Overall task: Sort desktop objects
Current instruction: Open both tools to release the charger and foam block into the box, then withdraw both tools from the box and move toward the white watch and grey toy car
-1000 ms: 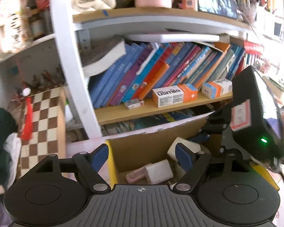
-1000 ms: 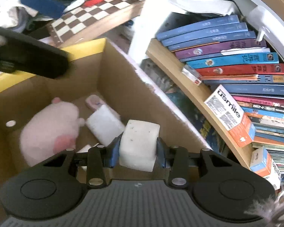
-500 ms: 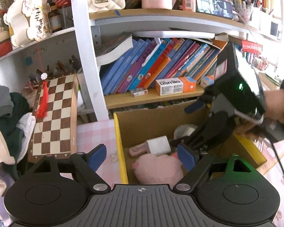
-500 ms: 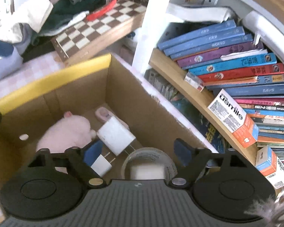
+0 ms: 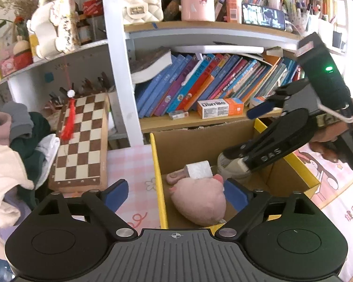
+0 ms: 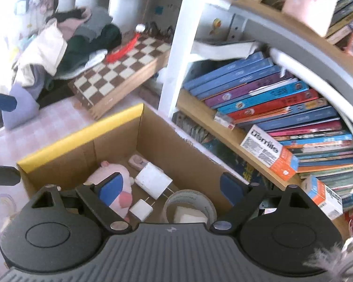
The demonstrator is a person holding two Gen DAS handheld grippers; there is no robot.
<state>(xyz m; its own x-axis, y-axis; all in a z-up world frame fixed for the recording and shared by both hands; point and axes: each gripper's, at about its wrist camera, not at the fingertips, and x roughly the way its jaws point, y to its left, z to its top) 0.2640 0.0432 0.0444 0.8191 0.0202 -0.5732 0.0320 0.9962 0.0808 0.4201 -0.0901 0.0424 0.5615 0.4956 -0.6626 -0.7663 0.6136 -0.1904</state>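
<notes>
While my right gripper (image 6: 171,189) and left gripper (image 5: 176,193) widen, both empty, the white block (image 6: 189,216) sits inside the tape roll (image 6: 190,199) in the cardboard box (image 6: 82,129); only my left view shows my right hand (image 5: 326,138) beside that box.

chessboard (image 5: 81,138) leaning | books (image 5: 199,82) shelved | clothes (image 5: 16,145) piled left

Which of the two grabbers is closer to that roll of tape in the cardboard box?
Right. The right gripper hangs just above the tape roll, jaws opening and empty. The left gripper sits farther back, over the box's near end by the pink plush, jaws also opening, empty.
</notes>
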